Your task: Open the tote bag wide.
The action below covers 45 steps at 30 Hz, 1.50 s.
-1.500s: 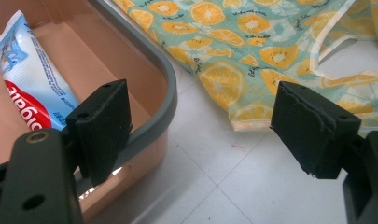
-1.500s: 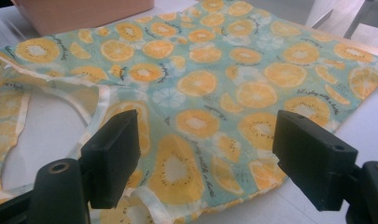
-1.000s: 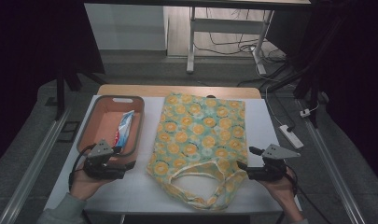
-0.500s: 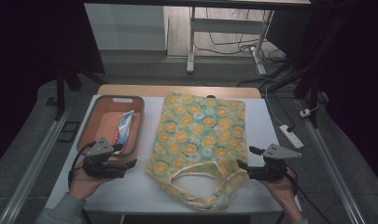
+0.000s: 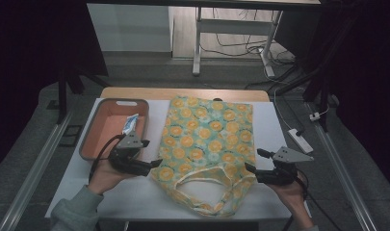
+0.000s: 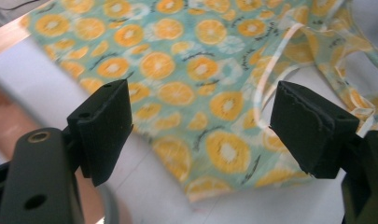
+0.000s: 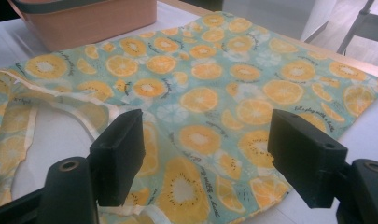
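Cloth bag (image 5: 207,144) printed with orange slices lies flat at the centre of the high view, on the white table (image 5: 274,120), its handles (image 5: 209,180) looped at the lower edge of the cloth. We see the left gripper (image 5: 154,164) in the lower left of that frame, held in a hand (image 5: 103,175) with a grey sleeve (image 5: 74,211); its tips point at the bag's lower left corner. In the left gripper view, its jaws stand wide apart with nothing between the pads, and the bag's corner (image 6: 196,191) lies on the table below and beyond them. We see the right gripper (image 5: 250,169) in the lower right of the high view, its tips just beside the bag's lower right corner. In the right gripper view, its jaws are likewise spread and grasp nothing; the cloth (image 7: 224,107) lies flat beneath them, and they have just been closing slightly. A salmon tray (image 5: 110,127) with a grey rim sits at the left of the high view, just beside the bag, and holds a small packet (image 5: 131,126).
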Motion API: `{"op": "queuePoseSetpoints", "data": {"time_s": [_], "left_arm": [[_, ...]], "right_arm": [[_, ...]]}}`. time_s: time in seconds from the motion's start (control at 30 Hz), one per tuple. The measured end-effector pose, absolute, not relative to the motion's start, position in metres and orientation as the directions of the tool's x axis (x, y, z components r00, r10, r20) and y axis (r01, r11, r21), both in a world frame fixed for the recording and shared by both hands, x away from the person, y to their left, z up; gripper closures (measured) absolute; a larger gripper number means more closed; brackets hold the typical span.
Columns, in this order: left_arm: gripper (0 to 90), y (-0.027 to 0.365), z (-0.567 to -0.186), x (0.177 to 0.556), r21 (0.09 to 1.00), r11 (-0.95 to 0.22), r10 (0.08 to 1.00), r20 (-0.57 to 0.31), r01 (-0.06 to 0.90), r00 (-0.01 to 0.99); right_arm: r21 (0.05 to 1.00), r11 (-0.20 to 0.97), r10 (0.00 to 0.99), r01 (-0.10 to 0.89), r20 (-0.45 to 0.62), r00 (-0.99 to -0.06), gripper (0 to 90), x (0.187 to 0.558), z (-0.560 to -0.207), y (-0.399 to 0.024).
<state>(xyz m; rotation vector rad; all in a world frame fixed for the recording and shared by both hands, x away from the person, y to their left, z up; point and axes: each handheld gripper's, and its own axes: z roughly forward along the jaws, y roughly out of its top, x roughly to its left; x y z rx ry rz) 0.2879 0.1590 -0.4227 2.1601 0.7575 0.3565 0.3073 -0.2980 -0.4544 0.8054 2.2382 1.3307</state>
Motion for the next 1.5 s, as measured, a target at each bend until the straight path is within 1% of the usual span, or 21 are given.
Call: {"op": "queuePoseSetpoints", "data": {"time_s": [0.23, 0.33, 0.67, 0.93, 0.97, 1.17, 1.2, 1.23, 1.3, 1.33, 1.37, 1.5], "left_arm": [[20.9, 0.139, -0.424, 0.291, 0.779, -0.505, 0.579, -0.013, 0.371, 0.815], [21.4, 0.133, -0.430, 0.289, 0.758, -0.538, 0.558, -0.007, 0.368, 0.830], [21.6, 0.125, -0.451, 0.281, 0.717, -0.577, 0.500, -0.069, 0.392, 0.863], [21.5, 0.112, -0.458, 0.268, 0.685, -0.630, 0.433, -0.082, 0.367, 0.897], [21.5, 0.109, -0.461, 0.266, 0.671, -0.647, 0.419, -0.084, 0.363, 0.904], [22.1, 0.102, -0.474, 0.265, 0.637, -0.674, 0.406, -0.103, 0.374, 0.908], [26.8, 0.100, -0.477, 0.265, 0.627, -0.684, 0.406, -0.097, 0.373, 0.909], [26.8, 0.098, -0.480, 0.265, 0.614, -0.696, 0.408, -0.090, 0.373, 0.908], [36.3, 0.094, -0.484, 0.265, 0.591, -0.720, 0.398, -0.078, 0.363, 0.914], [36.3, 0.093, -0.486, 0.265, 0.585, -0.728, 0.391, -0.073, 0.357, 0.918], [44.1, 0.092, -0.487, 0.264, 0.584, -0.730, 0.389, -0.073, 0.355, 0.918], [69.3, 0.092, -0.488, 0.265, 0.578, -0.731, 0.388, -0.084, 0.362, 0.918]], "right_arm": [[0.887, 0.376, 0.658, 0.268, -0.052, -0.751, 27.6, 0.307, -0.456, -0.296], [0.880, 0.388, 0.654, 0.273, -0.055, -0.754, 27.7, 0.307, -0.458, -0.293], [0.866, 0.412, 0.643, 0.285, -0.054, -0.764, 27.7, 0.309, -0.466, -0.287], [0.864, 0.416, 0.637, 0.284, -0.054, -0.769, 27.7, 0.308, -0.467, -0.286], [0.863, 0.416, 0.638, 0.286, -0.053, -0.768, 27.7, 0.308, -0.467, -0.286], [0.863, 0.419, 0.635, 0.282, -0.056, -0.771, 27.8, 0.308, -0.467, -0.286], [0.864, 0.418, 0.634, 0.281, -0.056, -0.772, 27.7, 0.308, -0.467, -0.285], [0.864, 0.418, 0.634, 0.281, -0.056, -0.772, 27.7, 0.308, -0.467, -0.285], [0.865, 0.417, 0.633, 0.280, -0.056, -0.772, 27.7, 0.307, -0.466, -0.285], [0.865, 0.417, 0.633, 0.280, -0.056, -0.772, 27.7, 0.307, -0.466, -0.285], [0.866, 0.415, 0.634, 0.280, -0.055, -0.771, 27.7, 0.307, -0.466, -0.285], [0.866, 0.414, 0.636, 0.282, -0.054, -0.770, 27.7, 0.308, -0.466, -0.286]]}}
